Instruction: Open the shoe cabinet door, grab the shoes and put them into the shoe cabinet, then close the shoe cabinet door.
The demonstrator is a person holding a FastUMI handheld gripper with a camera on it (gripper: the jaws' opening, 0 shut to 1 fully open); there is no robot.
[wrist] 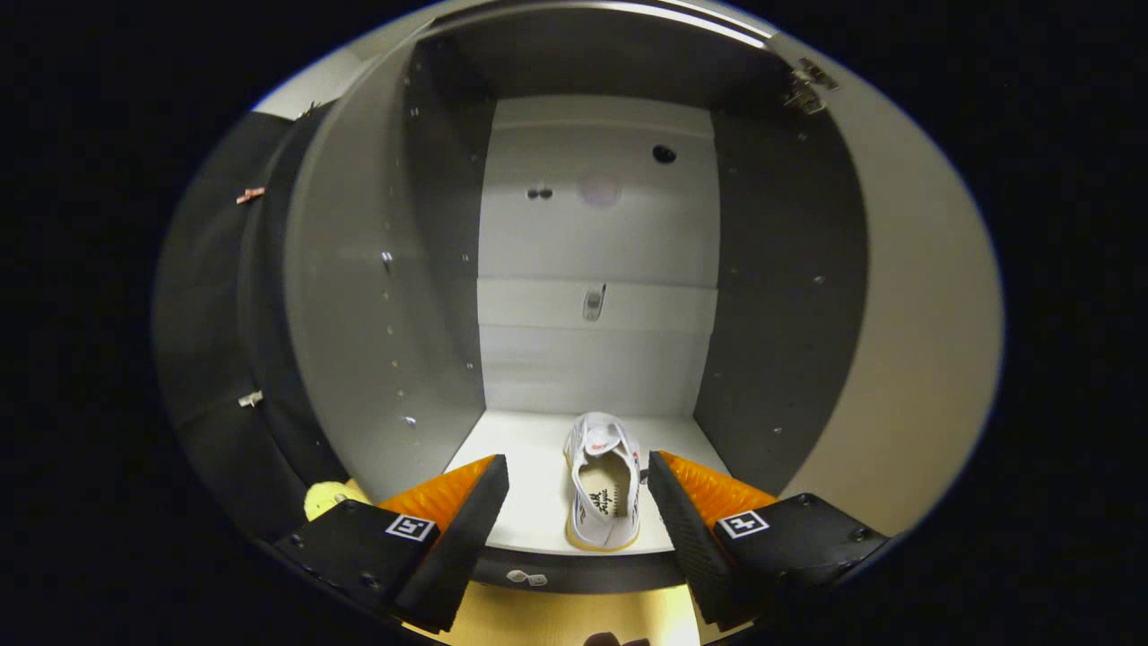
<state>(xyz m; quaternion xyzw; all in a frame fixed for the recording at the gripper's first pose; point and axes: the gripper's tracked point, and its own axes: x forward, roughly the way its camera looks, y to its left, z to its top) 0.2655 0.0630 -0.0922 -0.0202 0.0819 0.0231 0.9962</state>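
A white lace-up sneaker [605,484] rests on the open grey shoe cabinet's [377,296] bottom shelf, between the empty gripper's [578,502] spread fingers; only closing the door appears left.

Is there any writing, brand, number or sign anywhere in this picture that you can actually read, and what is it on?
Shoe insole, between the open claw fingers: dark script, too small to read.
Shoe tongue: a small red mark, too blurred to read.
Claw fingers: a square black-and-white marker on each, a pattern, not words.
Cabinet walls and shelf: no writing.
So nothing here reads clearly.
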